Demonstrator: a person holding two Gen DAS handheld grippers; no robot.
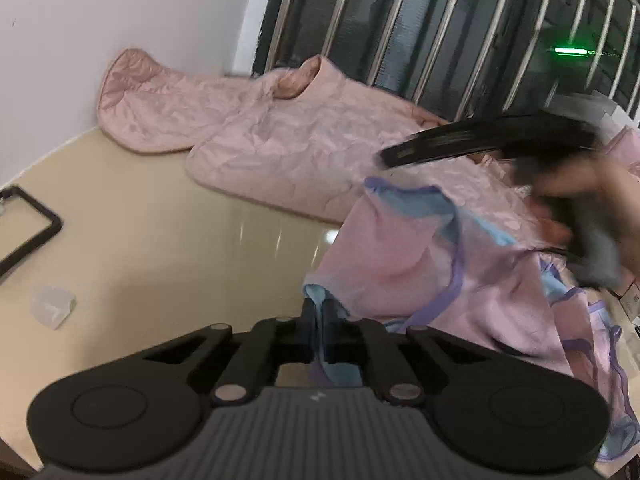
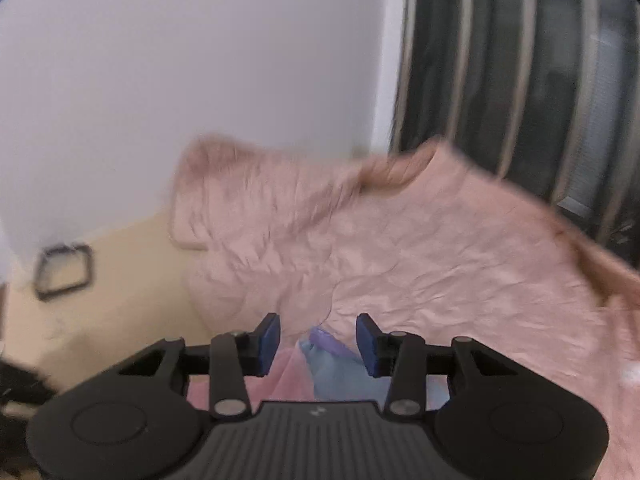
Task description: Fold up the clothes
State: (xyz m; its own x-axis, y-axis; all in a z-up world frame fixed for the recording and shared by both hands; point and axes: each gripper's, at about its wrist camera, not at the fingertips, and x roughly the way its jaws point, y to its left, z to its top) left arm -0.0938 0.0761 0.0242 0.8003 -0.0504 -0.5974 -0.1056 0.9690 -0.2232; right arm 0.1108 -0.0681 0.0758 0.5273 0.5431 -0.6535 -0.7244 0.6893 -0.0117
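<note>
A small pink garment (image 1: pixel 460 276) with light blue and purple trim hangs partly lifted over a glossy beige table (image 1: pixel 168 248). My left gripper (image 1: pixel 319 312) is shut on its blue edge at the lower left. In the left wrist view the right gripper (image 1: pixel 560 168) shows as a dark blur in a hand above the garment's right side. In the right wrist view my right gripper (image 2: pixel 318 344) is open, with the garment's blue and purple edge (image 2: pixel 324 354) lying between the blue pads (image 2: pixel 267 340), untouched as far as I can tell.
A larger quilted pink jacket (image 1: pixel 280 132) lies spread at the back of the table against the white wall and a barred window (image 1: pixel 460 32). A black frame (image 1: pixel 28 224) and a small clear plastic piece (image 1: pixel 52 304) lie at the table's left.
</note>
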